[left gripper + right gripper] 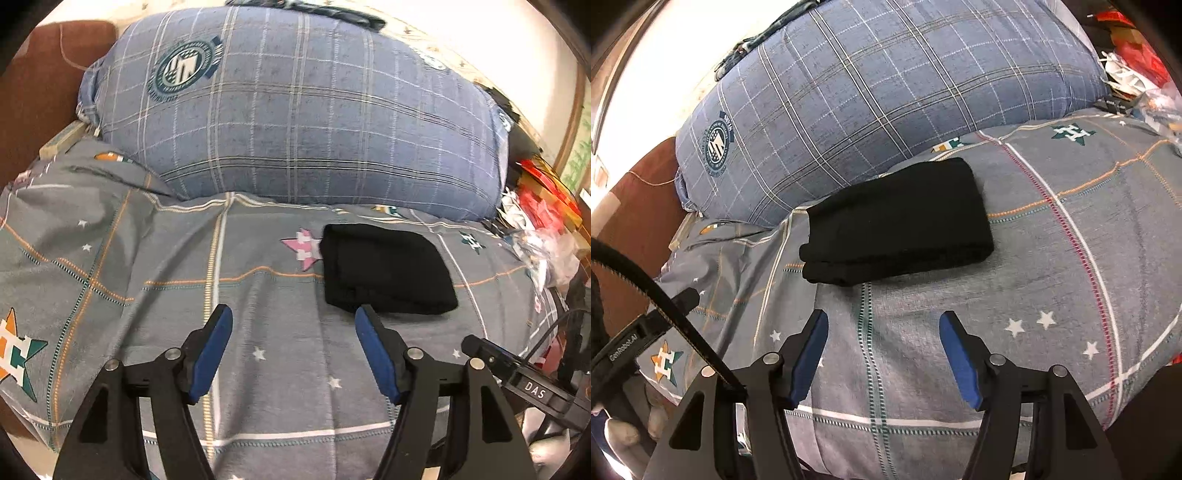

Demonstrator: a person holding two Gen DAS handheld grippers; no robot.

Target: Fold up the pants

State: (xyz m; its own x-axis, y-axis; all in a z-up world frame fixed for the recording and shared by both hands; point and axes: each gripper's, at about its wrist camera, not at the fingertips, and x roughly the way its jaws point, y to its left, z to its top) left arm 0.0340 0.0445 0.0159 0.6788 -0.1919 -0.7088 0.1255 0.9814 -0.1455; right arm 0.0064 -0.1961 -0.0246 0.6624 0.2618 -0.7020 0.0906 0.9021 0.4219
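You are working over a bed covered in a grey plaid sheet with star and letter motifs, a big blue plaid pillow banked across its far side. Your left gripper hangs above bare sheet with its blue-padded jaws spread wide and nothing between them; your right gripper is likewise wide apart and empty, hovering short of the cloth. Just beyond both lie the black pants, already gathered into a compact layered rectangle that rests flat on the sheet, near the pillow's foot but apart from it as far as you can see. That tidy stack, with both grippers off it, suggests the folding is essentially finished and you are clear to back away. The stack's layered edges face your right gripper, so any last touch-up would probably be squaring them there. You have plenty of bare sheet on the near side. Toward the right edge of the bed, mind the clutter of red packaging and white plastic, and the black cable crossing beside your right gripper.
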